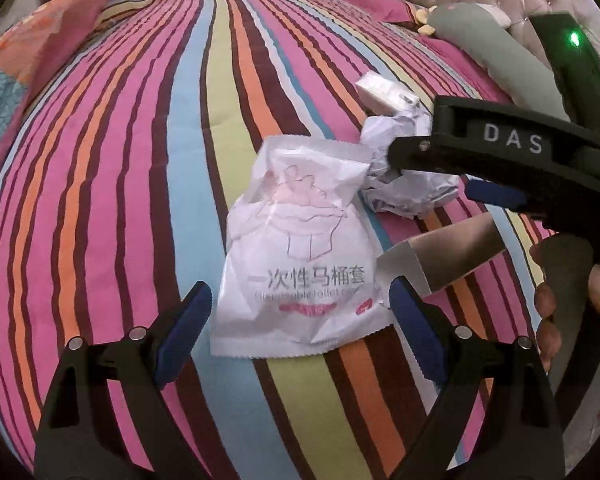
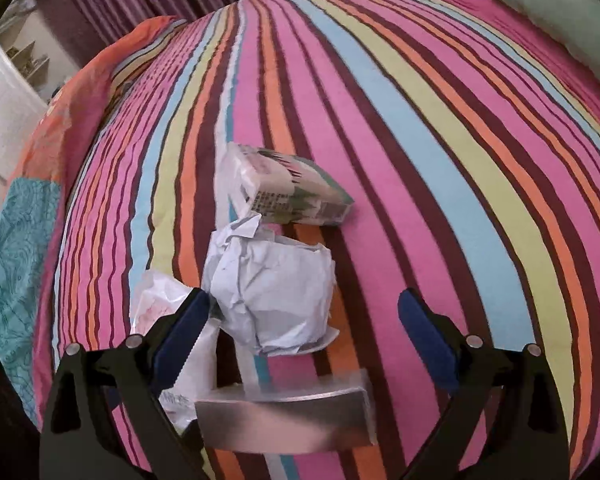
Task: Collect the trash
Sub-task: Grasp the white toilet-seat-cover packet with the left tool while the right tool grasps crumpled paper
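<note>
On the striped bed (image 1: pixel 140 160), the left gripper (image 1: pixel 300 312) is hovering with fingers (image 1: pixel 188 320) spread around a white packet (image 1: pixel 296 264), not pressing it. The right gripper (image 2: pixel 304 320) is hanging with fingers spread over a crumpled paper ball (image 2: pixel 276 292), a carton (image 2: pixel 292 196) lying just beyond and a silver box (image 2: pixel 284 416) nearer.

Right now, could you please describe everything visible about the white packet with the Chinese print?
The white packet is a flat, crinkled plastic sachet with serrated ends, a pink line drawing, grey Chinese characters and a small red logo. It lies unopened-looking on the striped bedspread, between the open left tool's fingers without touching them, its upper corner against the crumpled paper ball.
</note>
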A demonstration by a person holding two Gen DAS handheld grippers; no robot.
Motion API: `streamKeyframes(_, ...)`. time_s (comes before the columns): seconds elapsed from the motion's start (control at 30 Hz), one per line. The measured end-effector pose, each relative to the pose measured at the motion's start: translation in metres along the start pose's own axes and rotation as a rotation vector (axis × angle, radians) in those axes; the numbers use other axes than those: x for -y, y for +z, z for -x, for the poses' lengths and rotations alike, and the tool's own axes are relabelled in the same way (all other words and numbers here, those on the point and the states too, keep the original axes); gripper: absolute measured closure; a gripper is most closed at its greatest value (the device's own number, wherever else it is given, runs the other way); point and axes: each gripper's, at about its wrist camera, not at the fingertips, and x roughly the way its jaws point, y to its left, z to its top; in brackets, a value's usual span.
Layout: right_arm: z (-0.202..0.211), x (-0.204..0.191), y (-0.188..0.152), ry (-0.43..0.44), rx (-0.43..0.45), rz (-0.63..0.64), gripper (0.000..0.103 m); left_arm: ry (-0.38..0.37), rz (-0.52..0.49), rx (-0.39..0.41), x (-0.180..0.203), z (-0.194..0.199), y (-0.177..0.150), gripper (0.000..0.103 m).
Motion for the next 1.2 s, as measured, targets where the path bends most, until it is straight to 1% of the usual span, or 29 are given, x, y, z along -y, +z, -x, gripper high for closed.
streamKeyframes(0.03, -0.001, -0.003, 0.001, 0.006, -0.002, 0.020, 0.016, 0.009, -0.008, -0.005, 0.001, -0.001, 0.001, 0.015)
streamKeyframes(0.13, -0.003, -0.010, 0.001, 0.053, -0.027, 0.060, 0.031, 0.029, -0.014, -0.008, 0.000, -0.004, 0.002, 0.015)
streamKeyframes(0.23, -0.006, -0.019, -0.002, 0.091, -0.059, 0.107, 0.049, 0.019, 0.031, -0.011, -0.007, -0.006, 0.004, 0.015)
streamKeyframes(0.3, -0.007, -0.025, -0.006, 0.096, -0.082, 0.135, 0.053, 0.007, 0.067, -0.010, -0.011, -0.007, 0.003, 0.015)
streamKeyframes(0.33, -0.005, -0.028, -0.010, 0.089, -0.081, 0.161, 0.055, 0.002, 0.080, -0.013, -0.014, -0.008, 0.003, 0.019)
streamKeyframes(0.37, -0.003, -0.029, -0.012, 0.084, -0.078, 0.180, 0.056, 0.001, 0.082, -0.020, -0.015, -0.010, 0.001, 0.039)
streamKeyframes(0.43, 0.000, -0.029, -0.014, 0.084, -0.070, 0.208, 0.057, 0.019, 0.081, -0.020, -0.017, -0.010, -0.001, 0.044)
streamKeyframes(0.47, 0.005, -0.027, -0.017, 0.091, -0.071, 0.221, 0.058, 0.017, 0.085, -0.020, -0.017, -0.009, -0.003, 0.047)
streamKeyframes(0.53, 0.008, -0.023, -0.022, 0.089, -0.070, 0.246, 0.058, 0.013, 0.104, -0.019, -0.018, -0.006, -0.004, 0.049)
streamKeyframes(0.63, 0.024, -0.011, -0.035, 0.043, -0.042, 0.305, 0.059, 0.026, 0.114, -0.009, -0.020, -0.001, -0.007, 0.049)
streamKeyframes(0.87, 0.045, 0.023, -0.062, 0.025, -0.028, 0.328, 0.059, 0.028, 0.153, 0.008, -0.021, 0.012, -0.028, 0.050)
streamKeyframes(0.93, 0.054, 0.034, -0.073, 0.042, -0.028, 0.323, 0.059, 0.019, 0.162, 0.012, -0.020, 0.016, -0.033, 0.051)
streamKeyframes(1.0, 0.060, 0.036, -0.083, 0.049, -0.027, 0.331, 0.059, 0.012, 0.169, 0.014, -0.018, 0.021, -0.036, 0.051)
streamKeyframes(1.2, 0.091, 0.047, -0.113, 0.085, 0.014, 0.317, 0.059, -0.009, 0.200, 0.056, -0.017, 0.047, -0.048, 0.051)
